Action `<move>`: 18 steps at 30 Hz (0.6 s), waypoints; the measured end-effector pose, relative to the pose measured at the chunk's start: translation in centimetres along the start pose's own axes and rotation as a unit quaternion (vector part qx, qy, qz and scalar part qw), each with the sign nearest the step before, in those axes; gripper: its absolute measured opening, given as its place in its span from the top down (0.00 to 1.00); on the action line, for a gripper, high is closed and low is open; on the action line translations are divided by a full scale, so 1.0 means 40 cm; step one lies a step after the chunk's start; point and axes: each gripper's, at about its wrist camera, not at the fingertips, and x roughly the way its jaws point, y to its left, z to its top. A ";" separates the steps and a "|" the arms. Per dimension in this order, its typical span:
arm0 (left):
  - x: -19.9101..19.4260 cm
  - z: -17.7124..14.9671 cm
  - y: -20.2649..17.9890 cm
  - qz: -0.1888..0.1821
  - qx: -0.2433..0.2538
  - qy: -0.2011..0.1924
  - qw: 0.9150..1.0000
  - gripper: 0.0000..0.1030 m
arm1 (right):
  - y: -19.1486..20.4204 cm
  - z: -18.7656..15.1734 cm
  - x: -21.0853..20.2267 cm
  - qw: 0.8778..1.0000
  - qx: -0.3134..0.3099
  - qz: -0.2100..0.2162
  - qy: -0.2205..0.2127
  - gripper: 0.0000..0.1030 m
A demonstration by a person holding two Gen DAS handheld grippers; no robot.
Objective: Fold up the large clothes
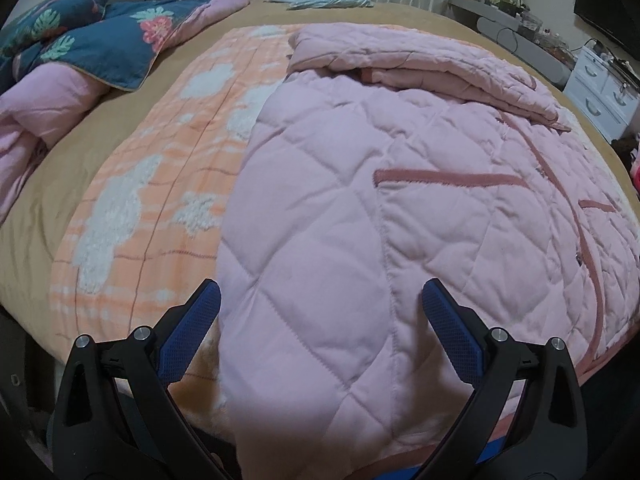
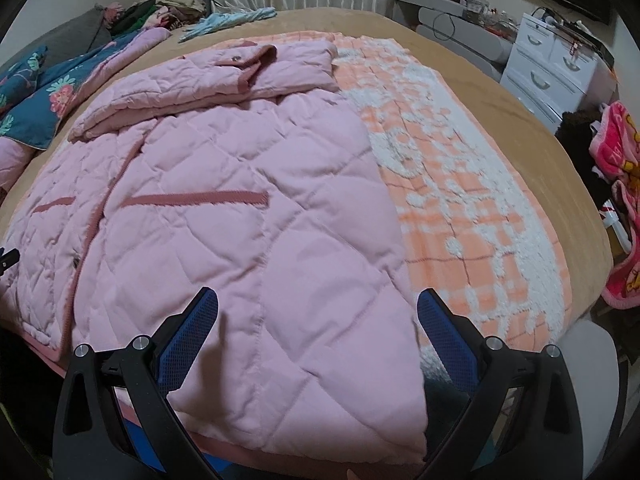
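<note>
A large pink quilted coat (image 1: 360, 208) (image 2: 240, 216) lies flat on an orange-and-white blanket (image 1: 168, 184) (image 2: 472, 200) on the bed. Its sleeves are folded across the top, and darker pink pocket trims (image 2: 196, 199) run across the front. My left gripper (image 1: 320, 300) hovers open over the coat's near left hem, blue pads wide apart, nothing between them. At the coat's near right hem my right gripper (image 2: 318, 306) is open too, and its right finger (image 2: 444, 332) hangs over the blanket's edge.
A tan sheet (image 2: 520, 128) covers the bed. A blue floral quilt (image 1: 92, 36) and pink bedding lie far left, a light blue garment (image 2: 228, 20) at the back. White drawers (image 2: 552, 72) and a cluttered shelf stand right, with a pink towel (image 2: 616, 152) beside the bed.
</note>
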 end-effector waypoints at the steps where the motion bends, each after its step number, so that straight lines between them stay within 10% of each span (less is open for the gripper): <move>1: 0.001 -0.003 0.005 -0.001 -0.002 0.001 1.000 0.08 | -0.003 -0.003 0.003 1.000 0.001 -0.001 0.003 0.04; 18: 0.009 -0.077 0.070 -0.048 -0.041 0.055 0.996 0.08 | -0.039 -0.076 0.030 0.995 -0.015 0.060 0.084 0.04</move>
